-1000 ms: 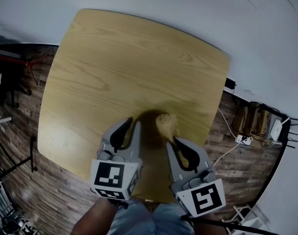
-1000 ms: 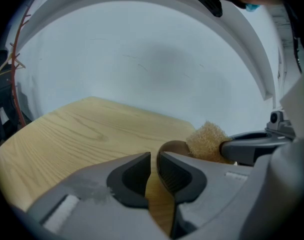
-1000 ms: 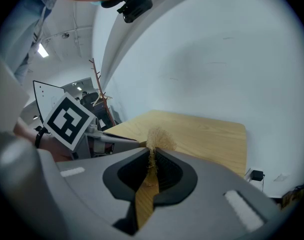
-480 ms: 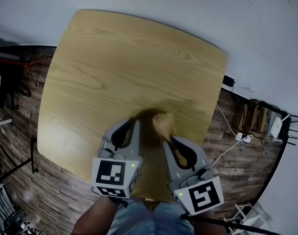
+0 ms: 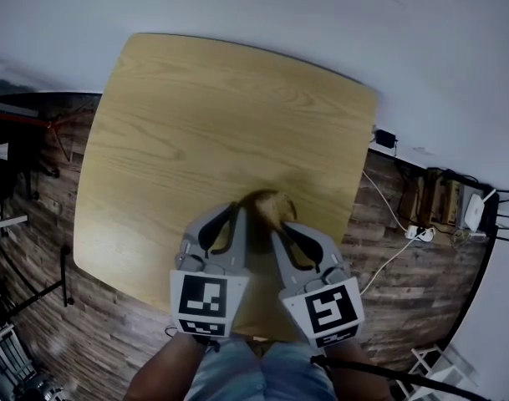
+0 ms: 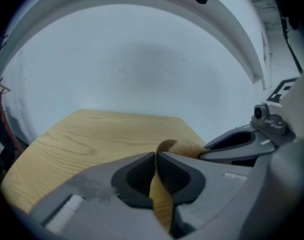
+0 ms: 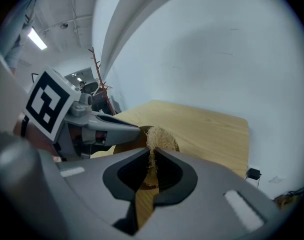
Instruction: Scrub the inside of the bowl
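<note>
From the head view: looking steeply down on a wooden table [image 5: 221,115] against a pale wall [image 5: 338,23], with plank flooring [image 5: 95,332] on either side. Near the table's close edge, a small brown bowl [image 5: 256,197] with a tan fibrous scrubber [image 5: 275,210] inside it. At the bowl's left side, the left gripper [image 5: 235,215], tips on the rim. At its right, the right gripper [image 5: 277,234], tips reaching in to the scrubber. Close together, side by side, marker cubes [image 5: 207,302] turned up toward the camera.

From the left gripper view: left gripper [image 6: 155,156] closed down on the bowl [image 6: 160,194], the thin wall pinched edge-on between the two jaws, with no gap beyond the wall's own thickness. Just past the tips, the scrubber [image 6: 187,147], lying against the inner side of the rim. Coming in from the right and touching it, the right gripper [image 6: 241,144]. Beyond, the table [image 6: 102,134] and the wall.

From the right gripper view: right gripper [image 7: 152,156] drawn almost fully together on the scrubber [image 7: 155,136], fibres squeezed between the jaws, bulging above the tips and trailing down below them. Under and around it, the dark inside of the bowl [image 7: 123,148]. At the left, the left gripper [image 7: 127,129], tip at the bowl's rim. Farther off, the table [image 7: 206,129].
</note>
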Demonstrator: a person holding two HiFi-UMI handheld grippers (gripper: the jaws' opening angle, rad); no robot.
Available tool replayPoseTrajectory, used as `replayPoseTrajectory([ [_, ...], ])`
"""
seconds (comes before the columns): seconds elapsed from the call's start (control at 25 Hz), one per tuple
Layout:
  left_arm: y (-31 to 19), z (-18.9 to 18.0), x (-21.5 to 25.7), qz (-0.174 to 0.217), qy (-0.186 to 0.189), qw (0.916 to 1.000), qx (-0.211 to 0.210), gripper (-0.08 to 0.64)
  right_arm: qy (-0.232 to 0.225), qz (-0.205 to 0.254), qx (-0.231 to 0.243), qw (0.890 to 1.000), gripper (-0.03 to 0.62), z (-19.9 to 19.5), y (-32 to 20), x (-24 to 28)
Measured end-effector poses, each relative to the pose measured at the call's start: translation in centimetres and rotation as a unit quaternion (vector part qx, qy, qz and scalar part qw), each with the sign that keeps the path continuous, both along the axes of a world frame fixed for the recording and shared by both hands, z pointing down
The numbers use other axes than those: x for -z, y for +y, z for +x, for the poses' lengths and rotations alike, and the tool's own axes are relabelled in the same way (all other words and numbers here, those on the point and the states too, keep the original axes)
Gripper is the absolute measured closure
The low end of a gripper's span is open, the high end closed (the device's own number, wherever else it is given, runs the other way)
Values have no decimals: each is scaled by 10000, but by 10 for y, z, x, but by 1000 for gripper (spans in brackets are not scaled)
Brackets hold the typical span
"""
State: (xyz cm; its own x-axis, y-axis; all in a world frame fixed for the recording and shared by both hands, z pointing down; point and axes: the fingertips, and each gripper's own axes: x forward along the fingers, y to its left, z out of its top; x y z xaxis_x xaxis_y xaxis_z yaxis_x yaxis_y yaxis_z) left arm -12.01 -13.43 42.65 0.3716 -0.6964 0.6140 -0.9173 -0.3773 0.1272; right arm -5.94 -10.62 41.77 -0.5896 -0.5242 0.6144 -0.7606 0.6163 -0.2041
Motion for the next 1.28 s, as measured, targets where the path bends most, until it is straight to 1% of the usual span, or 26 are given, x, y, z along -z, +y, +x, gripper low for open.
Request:
replayPoseTrajectory([
  [0.2, -4, 7, 6, 123, -85, 9996, -227, 522, 112, -94, 157, 9998, 565, -5, -6, -12],
  [0.4, -5, 21, 7, 119, 27, 9993, -342, 523, 67, -278, 429, 9987, 566, -14, -4, -24],
  [0.52, -4, 24, 9, 61, 103, 9995, -290, 522, -45, -339, 641, 9974, 566, -22, 2, -25],
  [0.76, -5, 20, 9, 146, -20, 9987, -490, 522, -294, -539, 1139, 9916, 566, -36, 17, -19],
  [0.88, -6, 19, 9, 242, -115, 9974, -666, 523, -326, -586, 1406, 9878, 566, -35, 23, -15],
  [0.96, -6, 19, 9, 265, -112, 9973, -674, 523, -325, -590, 1560, 9855, 566, -31, 27, -12],
  [1.04, -4, 20, 9, 266, -108, 9974, -655, 523, -315, -596, 1617, 9845, 566, -26, 32, -7],
  [1.28, 3, 30, 12, 323, -208, 9963, -772, 523, -229, -594, 1527, 9862, 566, -9, 48, 3],
])
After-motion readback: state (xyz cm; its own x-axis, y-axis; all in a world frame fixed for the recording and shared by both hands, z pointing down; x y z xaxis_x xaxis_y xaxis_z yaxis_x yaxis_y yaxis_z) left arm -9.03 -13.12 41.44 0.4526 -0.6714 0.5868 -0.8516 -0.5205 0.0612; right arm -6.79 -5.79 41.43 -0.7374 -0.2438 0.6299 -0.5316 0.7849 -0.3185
